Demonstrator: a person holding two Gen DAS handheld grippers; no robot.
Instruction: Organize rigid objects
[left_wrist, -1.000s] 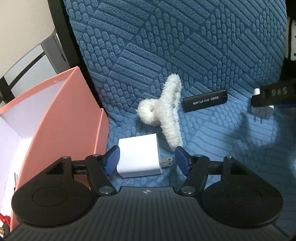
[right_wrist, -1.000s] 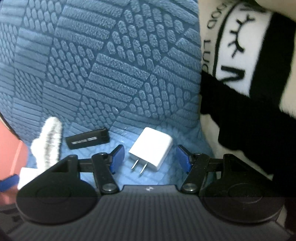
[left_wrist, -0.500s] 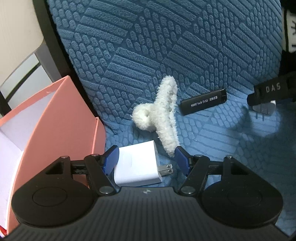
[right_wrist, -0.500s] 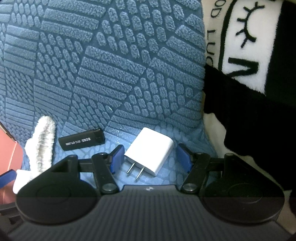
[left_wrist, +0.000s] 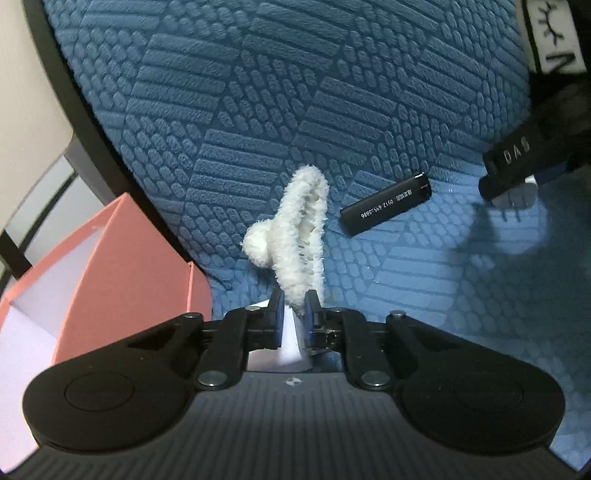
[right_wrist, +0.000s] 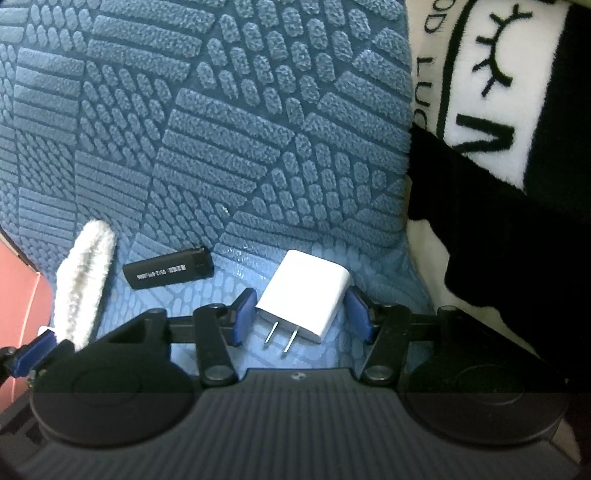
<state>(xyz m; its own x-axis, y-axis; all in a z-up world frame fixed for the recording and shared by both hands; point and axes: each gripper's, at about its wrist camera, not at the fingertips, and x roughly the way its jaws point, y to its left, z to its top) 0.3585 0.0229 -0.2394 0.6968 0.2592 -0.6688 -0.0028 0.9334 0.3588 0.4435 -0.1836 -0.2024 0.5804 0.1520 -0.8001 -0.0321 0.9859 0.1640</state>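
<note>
My left gripper (left_wrist: 294, 311) is shut on a white plug adapter (left_wrist: 286, 350), seen edge-on between the blue pads and lifted off the blue cushion. A fluffy white hair claw (left_wrist: 295, 236) lies just beyond it. A black lighter (left_wrist: 386, 209) lies to the right. My right gripper (right_wrist: 300, 315) is open around a second white plug adapter (right_wrist: 308, 295) lying on the cushion, prongs toward the camera, pads apart from its sides. The lighter (right_wrist: 168, 272) and claw (right_wrist: 83, 273) lie to its left.
A pink box (left_wrist: 122, 291) with a white inside stands open at the left of the blue textured cushion (left_wrist: 332, 92). A black-and-white plush blanket (right_wrist: 498, 129) borders the cushion on the right. The right gripper shows in the left wrist view (left_wrist: 517, 173).
My left gripper has closed on the white adapter and raised it, turning it edge-on. My right gripper has moved forward so its open pads flank the second adapter.
</note>
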